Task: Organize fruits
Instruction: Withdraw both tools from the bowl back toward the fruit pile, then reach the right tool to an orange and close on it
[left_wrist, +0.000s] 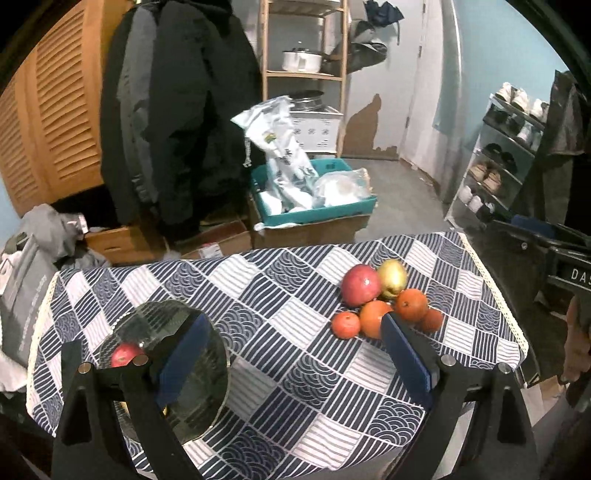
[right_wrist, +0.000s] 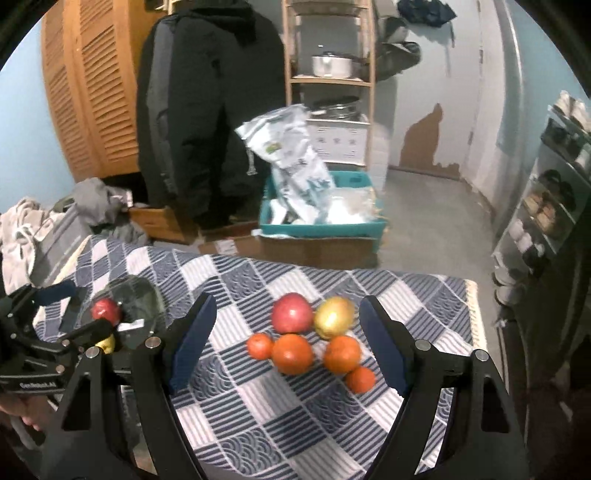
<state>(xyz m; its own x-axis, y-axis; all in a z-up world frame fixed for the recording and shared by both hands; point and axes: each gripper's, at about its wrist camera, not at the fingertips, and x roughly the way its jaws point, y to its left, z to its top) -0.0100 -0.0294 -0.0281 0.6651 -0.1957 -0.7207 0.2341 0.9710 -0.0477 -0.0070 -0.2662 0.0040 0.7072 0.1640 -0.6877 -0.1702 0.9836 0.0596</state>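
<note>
A pile of fruit lies on the checked tablecloth (left_wrist: 280, 295): a red apple (left_wrist: 360, 285), a yellow-green apple (left_wrist: 393, 277), two larger oranges (left_wrist: 373, 318) and two small tangerines (left_wrist: 345, 325). A clear glass bowl (left_wrist: 173, 365) at the left holds a small red apple (left_wrist: 123, 354). My left gripper (left_wrist: 295, 354) is open and empty, its left finger over the bowl. My right gripper (right_wrist: 288, 339) is open and empty, its fingers either side of the pile: red apple (right_wrist: 291, 312), yellow apple (right_wrist: 334, 316), oranges (right_wrist: 292, 353). The bowl (right_wrist: 136, 295) holds a red apple (right_wrist: 106, 309) and a yellow fruit (right_wrist: 106, 343).
The table's far edge drops to a floor with cardboard boxes, a teal crate (left_wrist: 317, 206) of bags and hanging coats (left_wrist: 177, 110). A shoe rack (left_wrist: 498, 162) stands to the right. Clothes are piled at the left (left_wrist: 40, 251).
</note>
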